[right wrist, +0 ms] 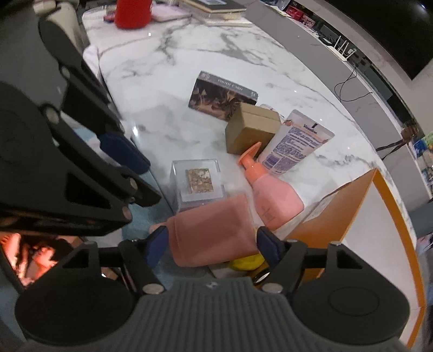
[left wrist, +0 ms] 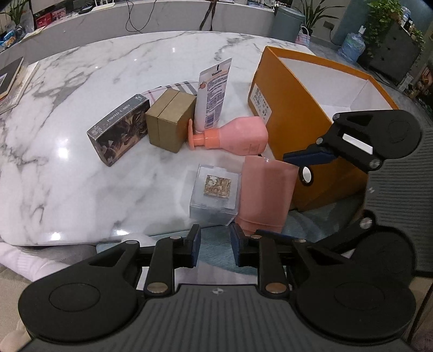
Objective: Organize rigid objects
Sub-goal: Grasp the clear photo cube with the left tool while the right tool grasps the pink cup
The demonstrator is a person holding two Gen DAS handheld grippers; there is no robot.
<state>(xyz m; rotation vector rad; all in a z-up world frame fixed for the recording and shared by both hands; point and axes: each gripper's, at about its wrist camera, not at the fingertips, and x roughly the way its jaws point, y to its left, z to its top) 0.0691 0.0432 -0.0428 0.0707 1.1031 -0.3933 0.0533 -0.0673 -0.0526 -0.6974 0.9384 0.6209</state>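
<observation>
A pink tube point(right wrist: 213, 230) lies tilted over the marble table's near edge, between the blue pads of my right gripper point(right wrist: 212, 243). The pads stand just off its ends, so this gripper is open. In the left wrist view the same pink tube point(left wrist: 266, 192) leans beside the orange box point(left wrist: 297, 108), with one right finger point(left wrist: 308, 158) at its top. My left gripper point(left wrist: 215, 246) hovers off the table edge, narrowly open with nothing between its pads. A clear cube point(left wrist: 213, 195) stands left of the tube. Behind it are a pink pump bottle point(left wrist: 235, 136), a lotion tube point(left wrist: 213, 100), a gold box point(left wrist: 170, 121) and a dark photo-card box point(left wrist: 119, 130).
The open orange box point(right wrist: 379, 216) fills the right side. A yellow object point(right wrist: 246, 262) shows under the pink tube. A red container point(right wrist: 132, 13) and books point(left wrist: 10, 78) sit at the table's far parts. A white sleeve point(left wrist: 21, 260) lies below the table edge.
</observation>
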